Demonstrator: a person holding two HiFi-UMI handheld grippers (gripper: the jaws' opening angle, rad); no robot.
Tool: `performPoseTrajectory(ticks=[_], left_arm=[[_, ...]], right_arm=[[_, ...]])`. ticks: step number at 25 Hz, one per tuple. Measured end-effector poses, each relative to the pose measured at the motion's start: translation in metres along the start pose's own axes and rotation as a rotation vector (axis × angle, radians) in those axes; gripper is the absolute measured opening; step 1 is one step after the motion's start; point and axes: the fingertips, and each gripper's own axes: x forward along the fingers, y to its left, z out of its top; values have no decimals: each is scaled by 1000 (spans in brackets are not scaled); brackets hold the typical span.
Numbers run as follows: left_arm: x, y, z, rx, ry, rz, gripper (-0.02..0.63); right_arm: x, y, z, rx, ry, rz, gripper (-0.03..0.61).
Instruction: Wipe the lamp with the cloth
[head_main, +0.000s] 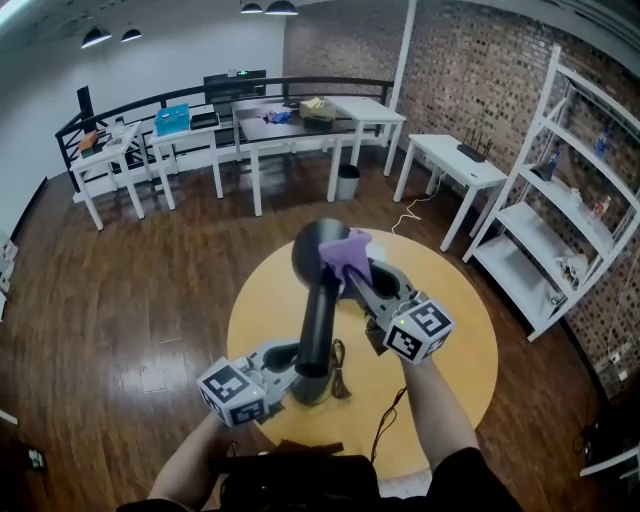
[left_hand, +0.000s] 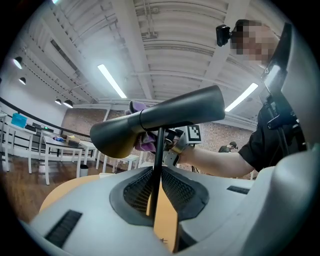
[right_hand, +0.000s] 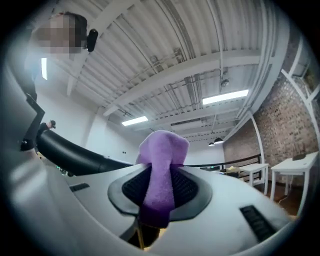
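A black lamp (head_main: 318, 300) stands on the round yellow table (head_main: 460, 350), its long tubular head (left_hand: 155, 120) lying across the top of a thin stem (left_hand: 159, 160). My left gripper (head_main: 290, 368) is low at the lamp's foot, shut on that thin stem (left_hand: 158, 185). My right gripper (head_main: 358, 272) is shut on a purple cloth (head_main: 347, 255) and holds it against the far end of the lamp head. In the right gripper view the cloth (right_hand: 162, 170) bulges out between the jaws, with the lamp's black tube (right_hand: 70, 154) off to the left.
A black cable (head_main: 385, 420) trails over the table toward the person. White tables (head_main: 450, 165) and a bin (head_main: 347, 182) stand further back on the wooden floor. White shelving (head_main: 560, 210) lines the brick wall on the right.
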Motion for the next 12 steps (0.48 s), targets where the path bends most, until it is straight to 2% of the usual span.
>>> performPoseTrajectory(ticks=[5,8,12], left_arm=[[2,0,-1,8,-3,3,35],[1,0,-2,3,-5,3,35],[0,1,-3,-3,-6,4,35]], right_arm=[[13,-41,-10,-90,139,-55,97],[19,-59,-18,-111,210,-76,97],[22,-75,-24,-104,255,-116,97]])
